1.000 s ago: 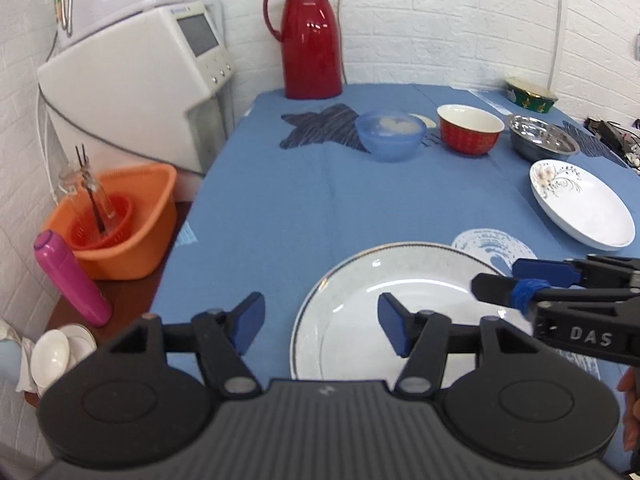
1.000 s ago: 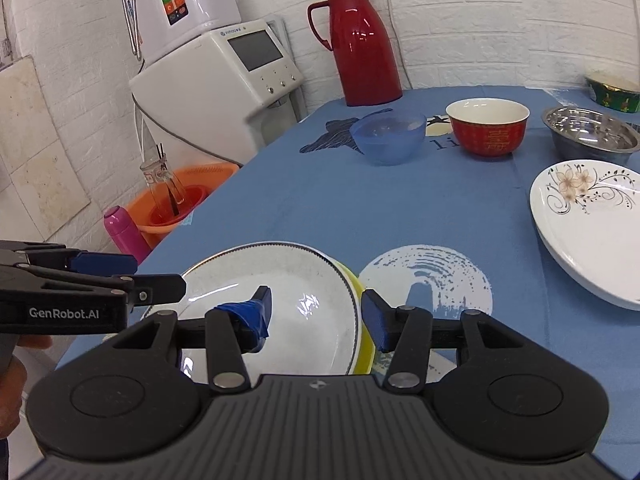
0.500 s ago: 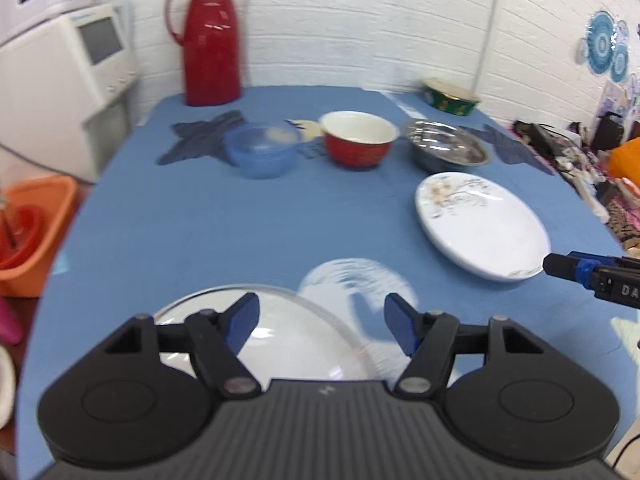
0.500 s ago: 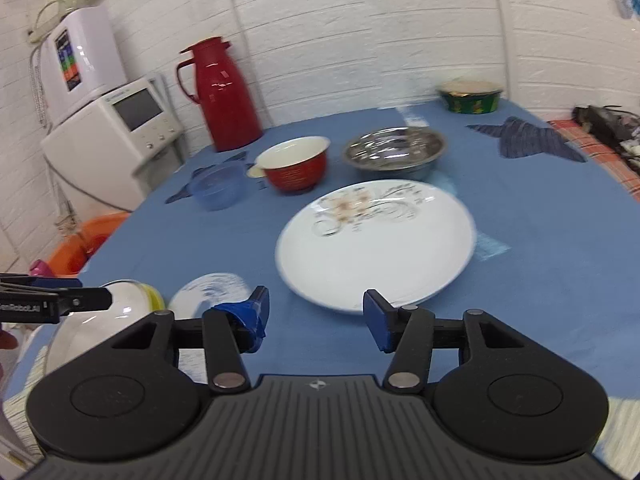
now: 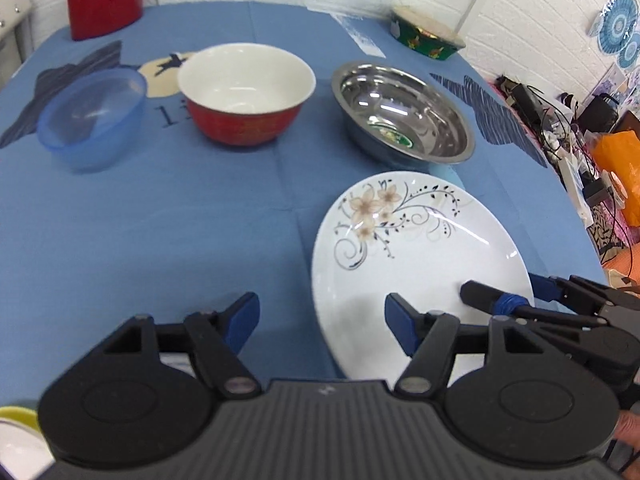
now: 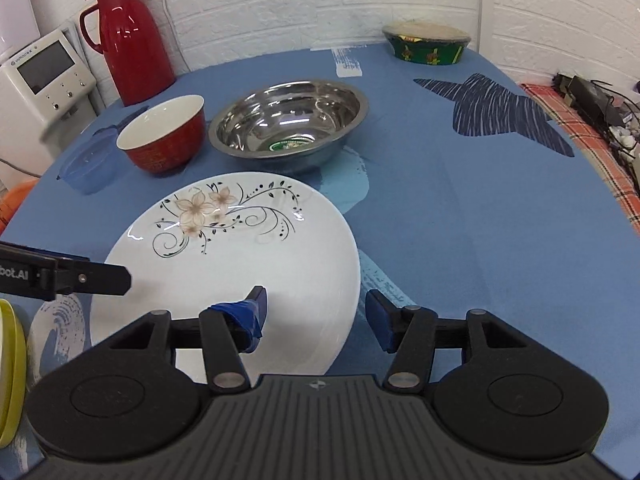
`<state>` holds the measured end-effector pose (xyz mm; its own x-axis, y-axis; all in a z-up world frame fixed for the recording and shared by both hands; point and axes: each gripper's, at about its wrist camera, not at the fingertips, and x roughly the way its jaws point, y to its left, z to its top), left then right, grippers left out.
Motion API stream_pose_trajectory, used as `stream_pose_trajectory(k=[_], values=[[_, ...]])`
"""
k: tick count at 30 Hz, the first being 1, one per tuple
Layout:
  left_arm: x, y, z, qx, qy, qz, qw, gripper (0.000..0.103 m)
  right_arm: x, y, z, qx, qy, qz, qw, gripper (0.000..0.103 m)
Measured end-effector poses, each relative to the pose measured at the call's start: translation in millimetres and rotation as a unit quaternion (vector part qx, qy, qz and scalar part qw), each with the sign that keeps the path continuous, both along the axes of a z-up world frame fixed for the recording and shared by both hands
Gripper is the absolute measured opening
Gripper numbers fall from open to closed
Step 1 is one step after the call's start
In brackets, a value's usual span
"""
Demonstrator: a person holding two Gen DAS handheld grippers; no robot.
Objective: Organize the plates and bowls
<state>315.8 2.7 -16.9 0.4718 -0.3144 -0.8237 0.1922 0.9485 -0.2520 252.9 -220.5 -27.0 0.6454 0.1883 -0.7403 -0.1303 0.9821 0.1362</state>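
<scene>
- Since a second ago both hand-held grippers have swung away from the gold-rimmed white plate stacked on yellow ones at the tabletop's near left edge, and now face the white round plate with a brown flower and black scroll pattern.
- The right hand-held gripper is spread wide with nothing between its fingers; it straddles the near right rim of the floral plate, the taped left finger over the white surface, the right finger out over the blue-clothed tabletop. This one is nearer, and a short push forward would seem to bring the rim between its pads.
- The left hand-held gripper is likewise wide open and empty, hovering just left of the plate; the plate lies forward and to its right.
- The plate is round, so no long axis governs the grasp; only the rim matters.
- Beyond it stand the shiny steel bowl, the red bowl with a white inside and the translucent blue plastic bowl.
- Farthest is a green patterned bowl.
</scene>
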Motion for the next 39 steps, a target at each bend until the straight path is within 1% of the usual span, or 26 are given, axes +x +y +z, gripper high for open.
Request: stream_pose_trajectory(k=[2,4,6,8,9,10,11,12,13,15,18,19,22,24,28,33,36,39], values=[[3.5,-5.6,-4.5,0.004,-0.001,-0.005,1.0,0.067,-0.2,3.5,-1.7,-0.011,-0.013,0.011,1.0,0.042],[4.3,-10.6,-4.8,0.016,-0.009,-0.009,0.9998,0.067,-0.1,2.8,-2.3,-0.008,-0.02,0.026,0.999,0.043],[5.0,-11.7,-4.8,0.015,-0.01,-0.012,0.9998,0.067,-1.1,0.4,-2.7,-0.006,-0.025,0.038,0.999,0.045],[4.0,-12.5,-5.1,0.016,-0.012,-0.013,0.9997,0.066,-2.1,-0.2,-1.5,-0.009,-0.021,0.033,0.999,0.045],[3.0,-14.4,-5.3,0.02,-0.016,-0.014,0.9996,0.062,-1.7,0.9,-0.1,-0.01,-0.014,0.028,0.999,0.047],[0.6,-16.3,-5.2,0.029,-0.021,-0.015,0.9992,0.053,-2.5,2.1,0.3,-0.008,-0.012,0.029,0.999,0.046],[-1.7,-18.3,-5.1,0.038,-0.027,-0.018,0.9988,0.042,-4.9,3.7,-0.6,0.0,-0.019,0.041,0.999,0.044],[-4.9,-19.4,-5.4,0.044,-0.035,-0.018,0.9983,0.041,-8.7,5.6,-3.1,-0.002,-0.031,0.047,0.998,0.04],[-7.0,-19.0,-5.9,0.043,-0.039,-0.015,0.9982,0.041,-12.6,7.4,-5.7,-0.005,-0.047,0.063,0.997,0.039],[-9.8,-17.2,-5.8,0.038,-0.04,-0.011,0.9984,0.04,-16.5,6.7,-7.1,0.004,-0.057,0.06,0.997,0.035],[-13.9,-13.1,-2.8,0.035,-0.023,-0.011,0.9991,0.04,-17.1,7.4,-4.4,0.014,-0.051,0.043,0.998,0.034],[-16.0,-10.0,-0.6,0.031,-0.024,-0.01,0.9992,0.04,-18.6,8.5,-2.8,0.019,-0.047,0.038,0.998,0.034],[-25.6,-0.5,9.8,0.028,-0.032,-0.003,0.9991,0.04,-25.7,13.9,4.3,0.022,-0.047,0.038,0.998,0.034],[-34.4,6.4,18.6,0.036,-0.048,0.002,0.9982,0.04,-32.3,20.3,9.2,0.026,-0.048,0.037,0.998,0.034],[-61.8,34.3,38.4,0.032,-0.068,0.021,0.997,0.04,-52.0,43.0,25.3,0.02,-0.073,0.05,0.996,0.037],[-109.0,89.4,56.9,0.032,-0.088,0.064,0.9936,0.04,-82.2,83.1,49.0,0.024,-0.112,0.088,0.989,0.038],[-137.4,124.7,62.2,0.044,-0.093,0.095,0.9901,0.04,-96.8,114.3,53.6,0.025,-0.125,0.12,0.985,0.039],[-163.3,158.3,62.0,0.065,-0.099,0.128,0.9847,0.04,-107.3,147.5,48.9,0.042,-0.12,0.152,0.98,0.039]])
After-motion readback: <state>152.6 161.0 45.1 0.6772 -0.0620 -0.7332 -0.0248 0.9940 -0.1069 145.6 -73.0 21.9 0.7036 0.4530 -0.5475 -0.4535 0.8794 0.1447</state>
